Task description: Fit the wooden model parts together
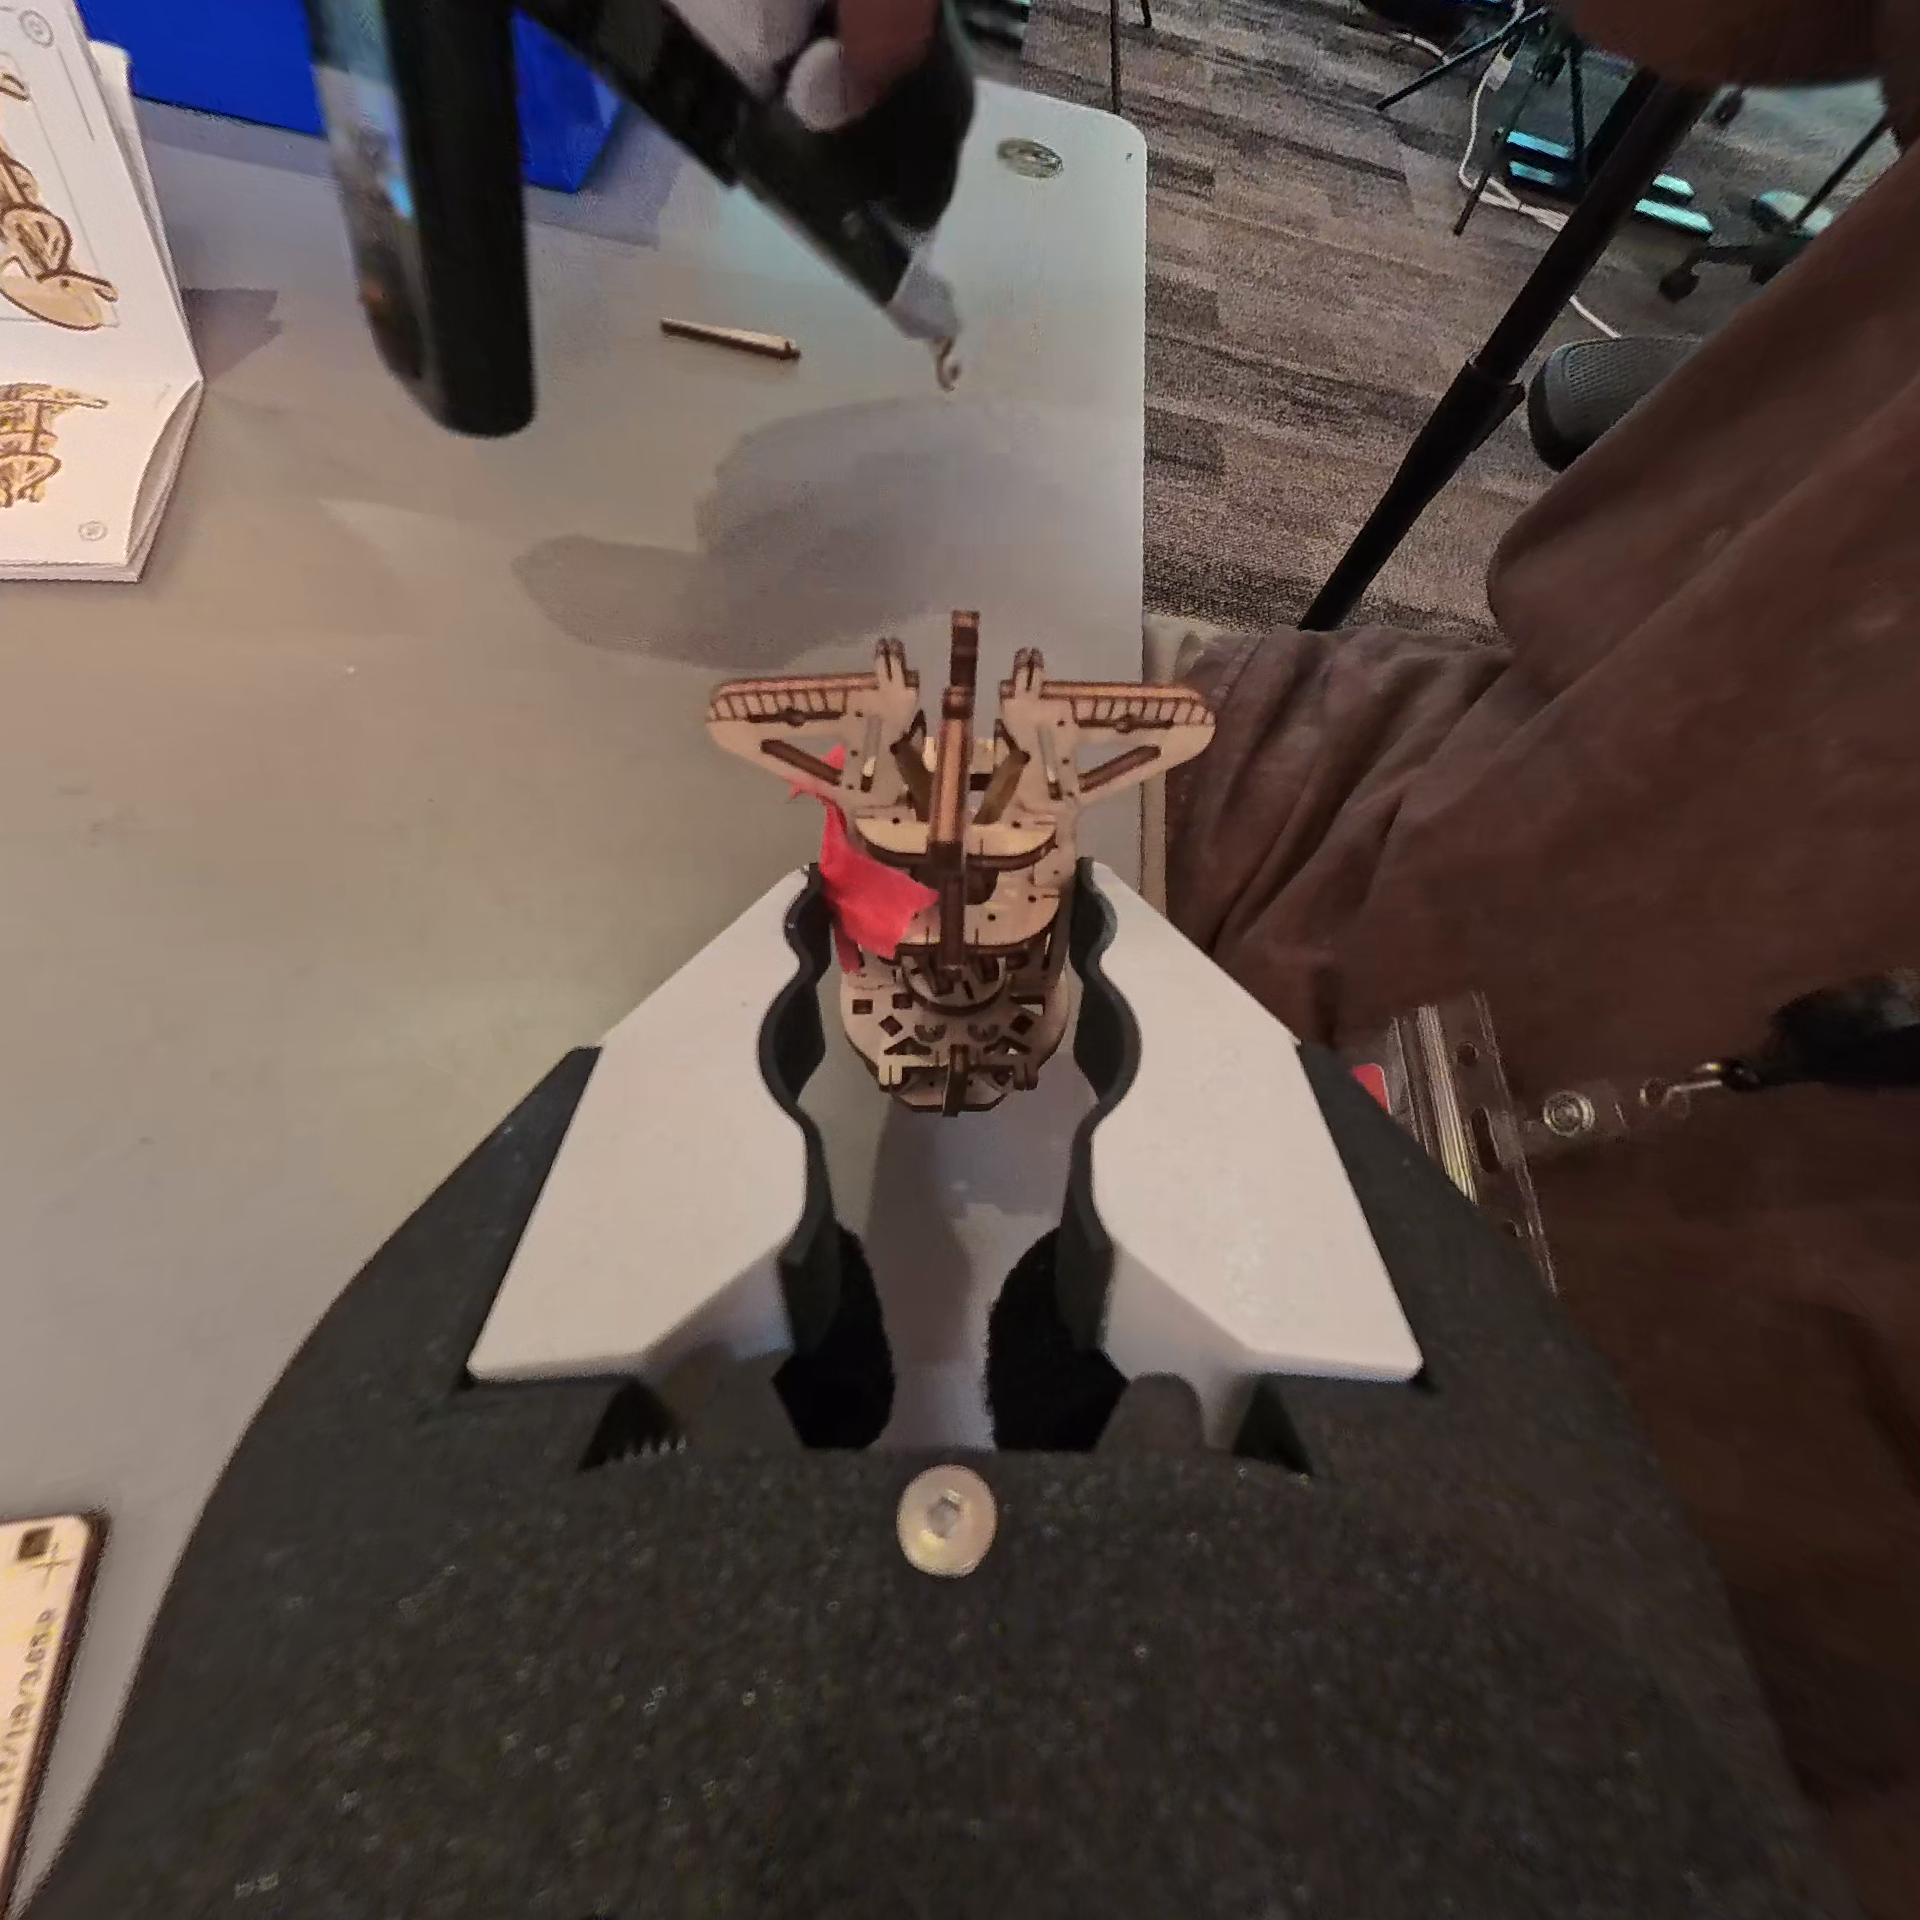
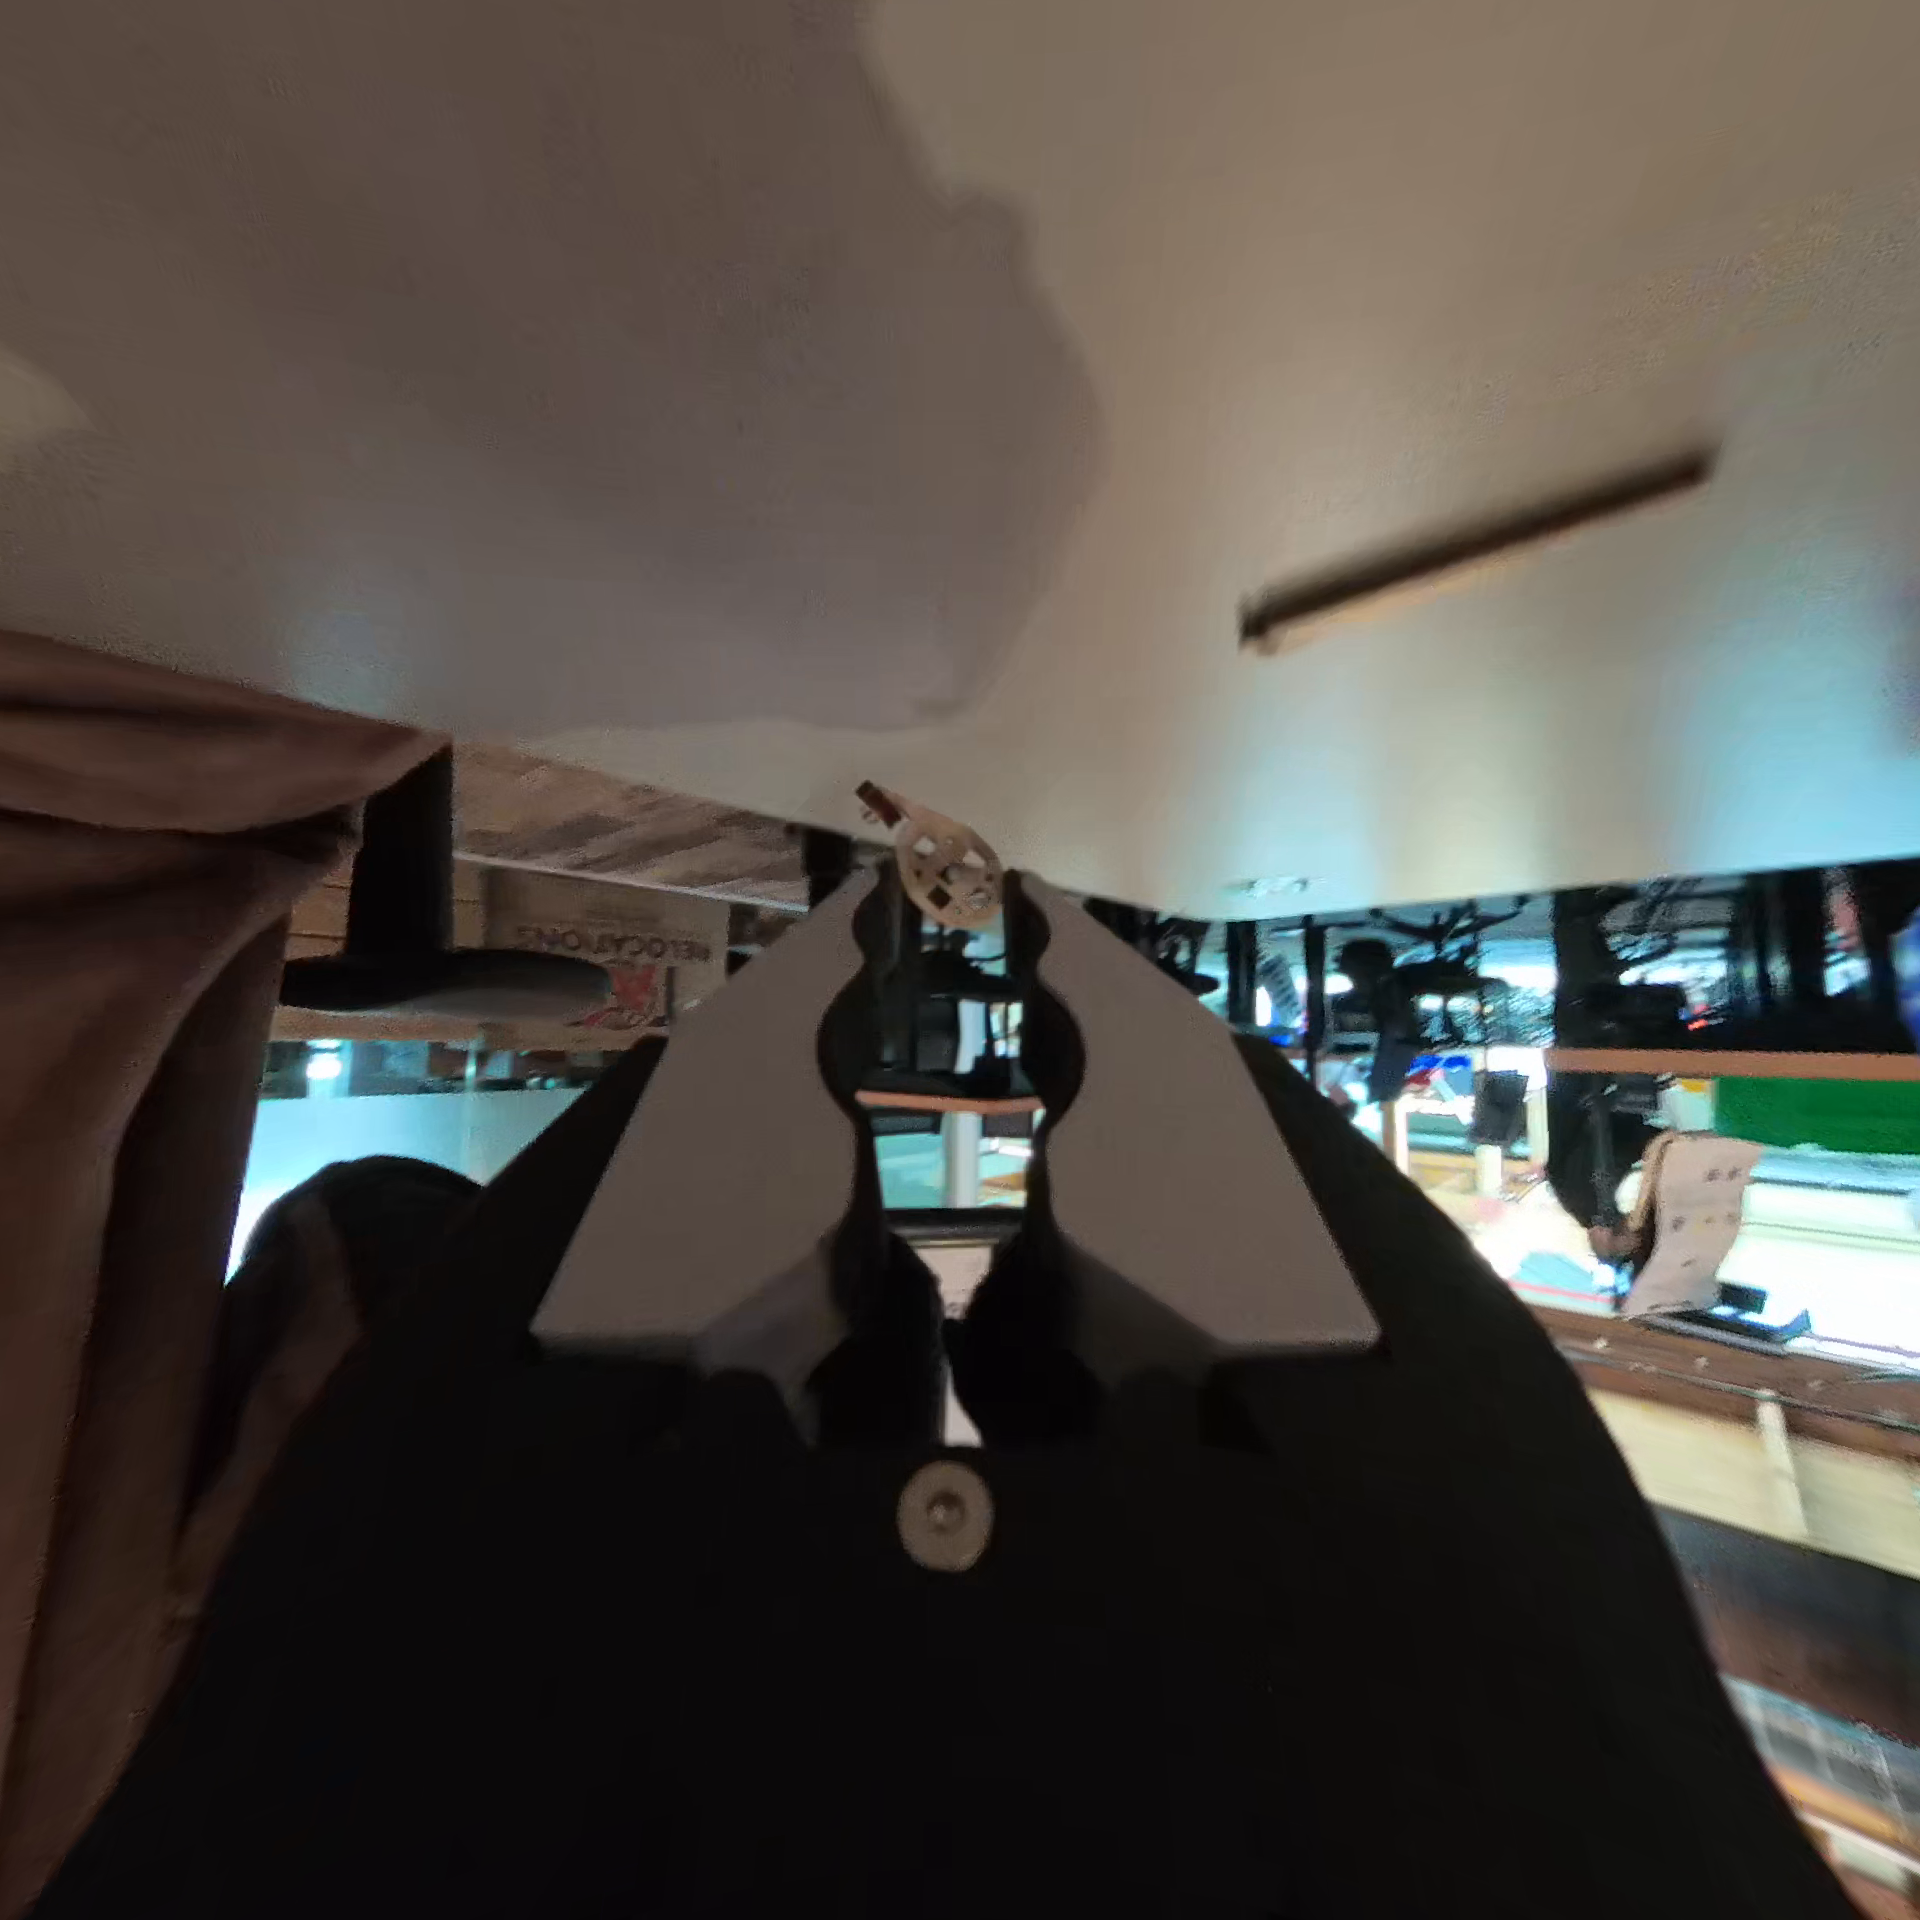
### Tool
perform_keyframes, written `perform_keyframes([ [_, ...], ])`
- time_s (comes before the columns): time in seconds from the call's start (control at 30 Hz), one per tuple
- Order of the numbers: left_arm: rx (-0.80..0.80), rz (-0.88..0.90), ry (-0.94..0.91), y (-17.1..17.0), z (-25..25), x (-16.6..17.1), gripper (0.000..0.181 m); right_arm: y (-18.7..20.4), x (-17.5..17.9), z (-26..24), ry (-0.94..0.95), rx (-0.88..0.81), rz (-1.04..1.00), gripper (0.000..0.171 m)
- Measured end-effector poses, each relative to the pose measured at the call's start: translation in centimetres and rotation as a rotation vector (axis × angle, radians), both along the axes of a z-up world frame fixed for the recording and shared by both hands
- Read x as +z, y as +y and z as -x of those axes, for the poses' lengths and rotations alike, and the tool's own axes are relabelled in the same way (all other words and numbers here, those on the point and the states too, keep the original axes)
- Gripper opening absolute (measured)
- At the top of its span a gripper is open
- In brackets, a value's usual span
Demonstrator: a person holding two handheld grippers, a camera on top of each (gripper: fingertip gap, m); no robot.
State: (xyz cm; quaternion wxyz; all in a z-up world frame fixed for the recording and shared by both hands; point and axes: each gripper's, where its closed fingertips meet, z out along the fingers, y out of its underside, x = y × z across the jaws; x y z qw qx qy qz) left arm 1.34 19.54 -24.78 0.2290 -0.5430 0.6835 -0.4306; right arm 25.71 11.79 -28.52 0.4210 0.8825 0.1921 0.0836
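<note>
Above the grey surface (image 1: 312, 831), the left hand-held gripper (image 1: 951, 914) clamps the model (image 1: 956, 831) while the right hand-held gripper (image 2: 951, 883) pinches a small disc (image 2: 948, 881) by its edge, a thin hold likely to slip or twist under pressing.

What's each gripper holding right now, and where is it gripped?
The left gripper clamps the wooden plane model by its fuselage, behind the wings. The right gripper pinches a small round wooden disc by its edges at the fingertips.
</note>
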Motion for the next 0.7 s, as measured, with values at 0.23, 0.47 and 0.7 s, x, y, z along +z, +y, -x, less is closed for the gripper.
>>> perform_keyframes([
  [0.23,0.011,0.015,-0.005,0.5,0.4,0.0,0.044,8.1,-1.4,3.9,0.220,0.181,-0.419,0.031],
  [0.47,0.007,0.035,-0.009,0.6,0.4,0.0,0.044,9.7,0.2,4.6,0.456,-0.167,-1.124,0.049],
  [0.7,0.018,0.068,-0.014,1.0,0.4,0.0,0.044,5.9,-2.2,7.5,0.526,-0.264,-1.472,0.041],
])
